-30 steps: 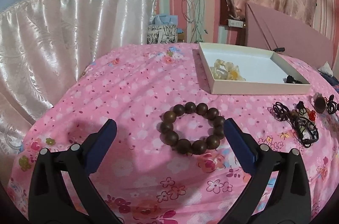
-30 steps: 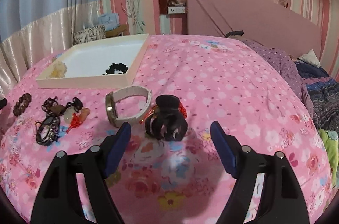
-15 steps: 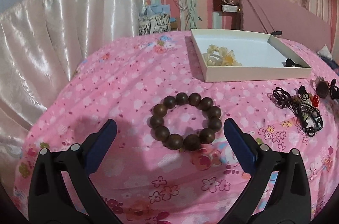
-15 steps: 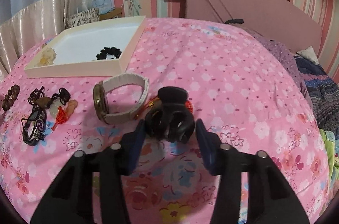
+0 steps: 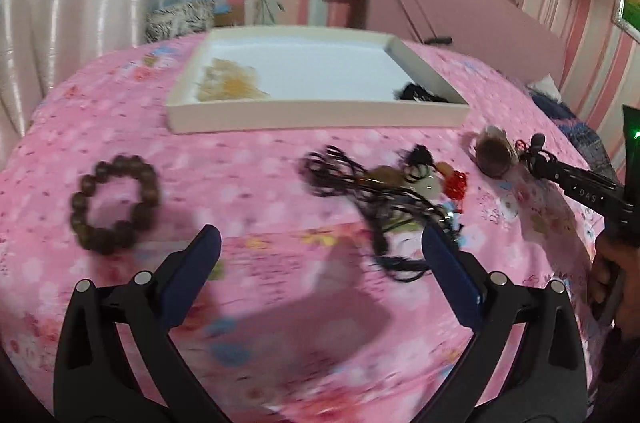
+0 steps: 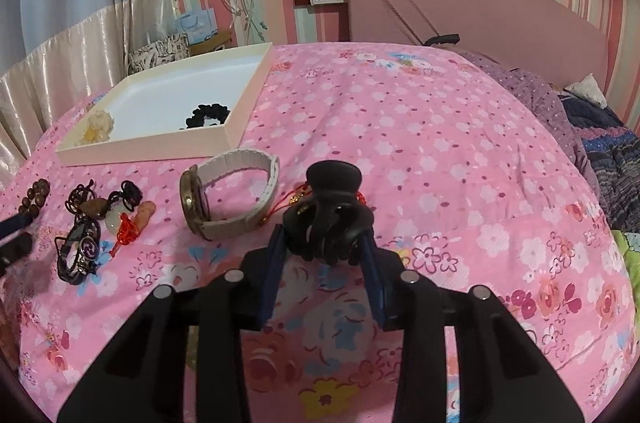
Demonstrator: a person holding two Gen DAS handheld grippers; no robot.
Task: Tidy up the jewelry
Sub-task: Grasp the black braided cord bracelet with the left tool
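Your left tool (image 5: 320, 251) gapes wide over the bed (image 6: 420, 127), nothing between its pads — the bead bracelet (image 5: 115, 203) lies to its left, the cords (image 5: 380, 199) ahead. The tray (image 6: 152, 145) sits toward the far left edge. Your right tool (image 6: 325, 247) is closing narrow — the black clip (image 6: 326, 219) between its pads.

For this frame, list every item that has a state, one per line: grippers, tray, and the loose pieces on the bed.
Right gripper: jaws closing, black hair claw between the pads.
Black hair claw: on the bedspread, teeth towards the camera.
Left gripper: open, nothing between its jaws.
Tray: open, holds a black scrunchie and a cream flower piece.
Watch: on its edge, band looped.
Bead bracelet: flat on the bedspread.
Cord necklaces: tangled heap.
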